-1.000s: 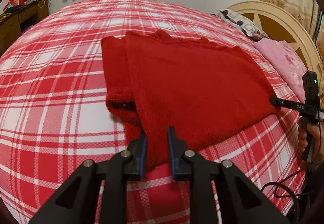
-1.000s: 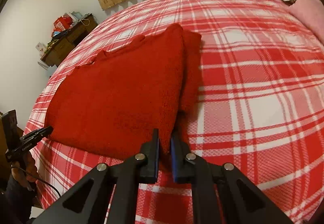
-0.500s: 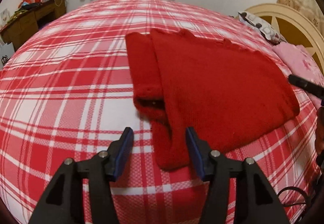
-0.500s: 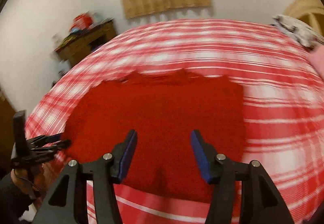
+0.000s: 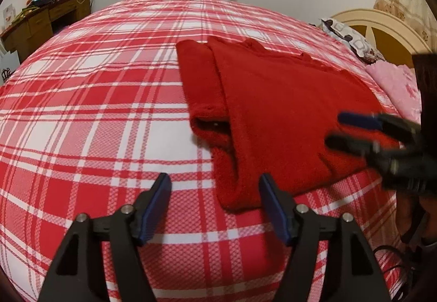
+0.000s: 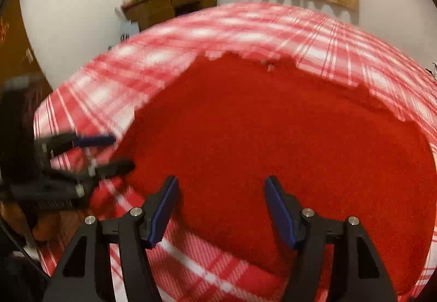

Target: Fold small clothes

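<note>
A red knitted garment (image 5: 286,110) lies folded flat on the plaid bed sheet (image 5: 95,110), one sleeve tucked under its left side. My left gripper (image 5: 215,192) hangs over the garment's near left corner. Its jaws are opening; the corner lies loose between the fingers and no pad presses on it. My right gripper (image 6: 221,192) hovers over the near part of the garment (image 6: 273,124), jaws opening, with nothing pinched. Each gripper shows blurred in the other's view: the right gripper (image 5: 347,131) over the garment's right side, the left gripper (image 6: 117,153) at its left edge.
The bed sheet (image 6: 355,37) spreads wide around the garment. A cream headboard (image 5: 382,28), a patterned pillow (image 5: 349,34) and a pink pillow (image 5: 393,83) are at the right. A cluttered wooden desk (image 5: 41,20) stands at the far left by the wall.
Both grippers were shut on the garment's near edge, then let go and opened wide. The right gripper swung left over the garment, toward the left gripper, which stayed near its corner.
</note>
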Demonstrator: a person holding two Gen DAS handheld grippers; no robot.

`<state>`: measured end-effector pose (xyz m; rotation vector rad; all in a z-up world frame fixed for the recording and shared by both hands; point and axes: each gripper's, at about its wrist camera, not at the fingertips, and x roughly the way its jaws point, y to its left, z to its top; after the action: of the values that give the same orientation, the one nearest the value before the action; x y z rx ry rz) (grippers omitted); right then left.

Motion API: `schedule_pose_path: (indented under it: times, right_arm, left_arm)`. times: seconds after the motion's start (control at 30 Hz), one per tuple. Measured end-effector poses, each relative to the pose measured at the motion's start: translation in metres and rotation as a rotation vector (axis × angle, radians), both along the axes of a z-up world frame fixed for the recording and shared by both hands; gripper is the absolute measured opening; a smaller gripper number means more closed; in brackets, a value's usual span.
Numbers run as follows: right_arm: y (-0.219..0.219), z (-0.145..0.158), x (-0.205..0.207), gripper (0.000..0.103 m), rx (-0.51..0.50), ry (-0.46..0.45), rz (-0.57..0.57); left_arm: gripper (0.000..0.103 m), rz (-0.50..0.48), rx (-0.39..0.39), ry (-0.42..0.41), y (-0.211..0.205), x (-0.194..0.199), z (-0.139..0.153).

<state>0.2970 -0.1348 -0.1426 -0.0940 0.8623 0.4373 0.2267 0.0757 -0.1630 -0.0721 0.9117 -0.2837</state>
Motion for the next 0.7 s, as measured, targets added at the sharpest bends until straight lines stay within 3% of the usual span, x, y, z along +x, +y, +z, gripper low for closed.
schedule_pose_path:
  times: [0.17, 0.4, 0.7]
  right_arm:
    - [0.016, 0.014, 0.019, 0.067, -0.005, -0.067, -0.016]
    - [0.065, -0.012, 0.035, 0.067, -0.151, -0.076, 0.021]
    - [0.075, -0.023, 0.024, 0.067, -0.148, -0.089, 0.033]
  left_arm:
    - [0.073, 0.001, 0.008, 0.005, 0.003, -0.004, 0.001]
    - [0.074, 0.002, 0.011, 0.013, 0.009, -0.011, 0.001]
    - [0.075, 0.014, 0.058, 0.010, 0.024, -0.019, -0.001]
